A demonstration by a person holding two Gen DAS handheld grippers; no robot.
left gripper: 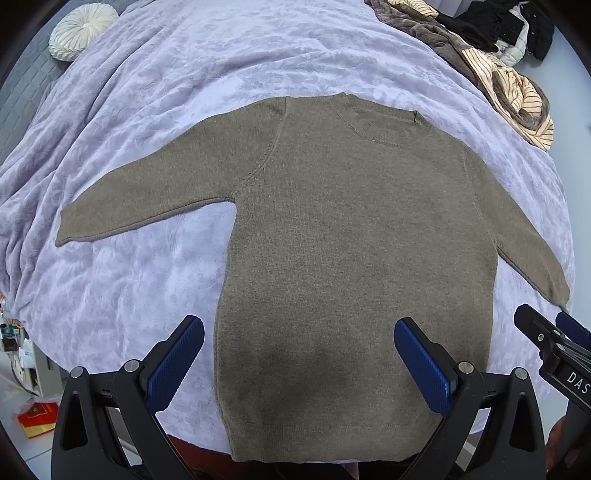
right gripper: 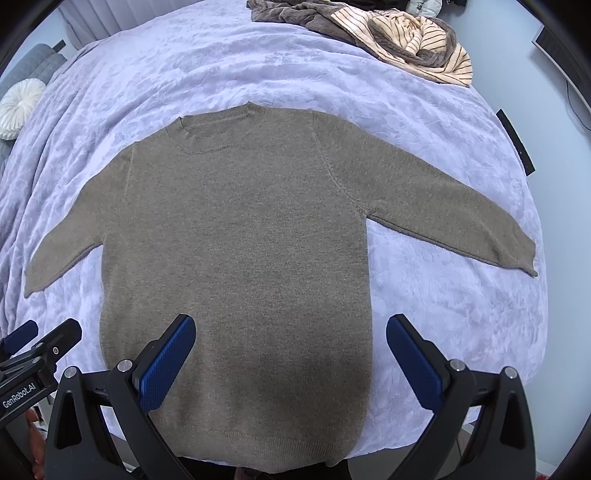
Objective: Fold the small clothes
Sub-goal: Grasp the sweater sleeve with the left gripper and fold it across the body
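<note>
A small olive-brown knit sweater (left gripper: 351, 236) lies flat, front up, on the lilac bedspread (left gripper: 147, 110), both sleeves spread out and the hem toward me. It also shows in the right wrist view (right gripper: 240, 240). My left gripper (left gripper: 299, 336) is open and empty, hovering above the sweater's lower left part. My right gripper (right gripper: 291, 332) is open and empty above the sweater's lower right part. The right gripper's tip shows at the right edge of the left wrist view (left gripper: 546, 339); the left gripper's tip shows at the left edge of the right wrist view (right gripper: 40, 343).
A heap of brown and cream-striped clothes (left gripper: 509, 85) lies at the far right of the bed, also in the right wrist view (right gripper: 406, 33). A round white pleated cushion (left gripper: 81, 29) sits at the far left. The bed's near edge runs just below the hem.
</note>
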